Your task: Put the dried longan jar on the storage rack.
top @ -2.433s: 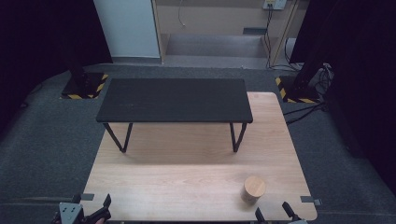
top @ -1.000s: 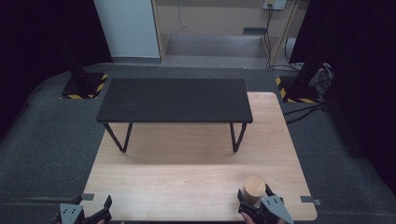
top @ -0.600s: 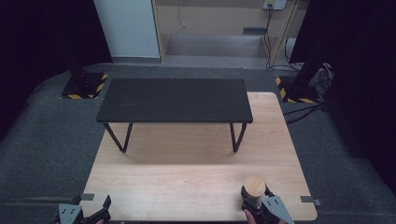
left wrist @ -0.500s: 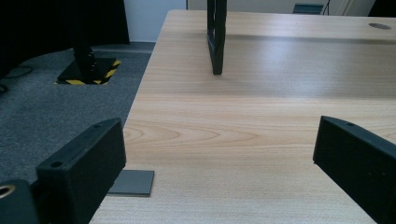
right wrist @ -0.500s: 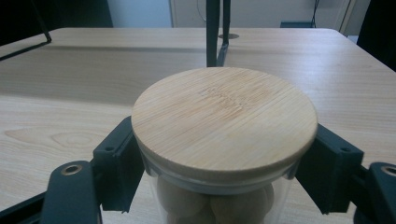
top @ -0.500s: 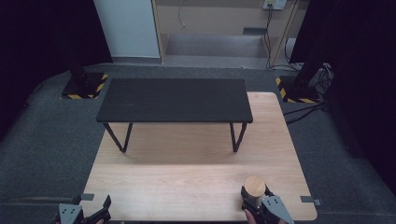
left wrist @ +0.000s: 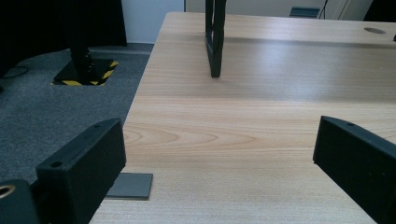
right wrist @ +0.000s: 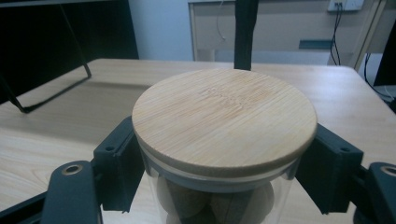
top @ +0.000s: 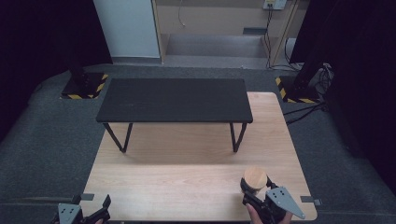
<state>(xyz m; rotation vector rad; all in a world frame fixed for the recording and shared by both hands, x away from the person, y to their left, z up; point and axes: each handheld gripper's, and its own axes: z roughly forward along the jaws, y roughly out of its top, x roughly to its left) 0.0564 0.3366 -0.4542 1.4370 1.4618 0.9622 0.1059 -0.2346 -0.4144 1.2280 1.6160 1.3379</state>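
Observation:
A glass jar (top: 255,178) with a round bamboo lid (right wrist: 224,116) hangs just above the near right part of the wooden table (top: 187,182). My right gripper (top: 255,187) is shut on it, with one black jaw pressed on either side of the glass just under the lid. Brown rounded pieces show inside the jar (right wrist: 210,205) in the right gripper view. At the near left edge of the table my left gripper (top: 86,212) rests open, and its jaws stand wide apart over bare wood (left wrist: 219,163).
A low black bench (top: 175,100) on thin metal legs (left wrist: 215,37) stands across the far half of the table. Grey carpet surrounds the table, with yellow-and-black striped stand bases (top: 84,86) at the far corners. Cables run at the far right.
My right gripper came forward from the table's near edge, shut around the jar and has lifted it off the wood. The left gripper has stayed where it was.

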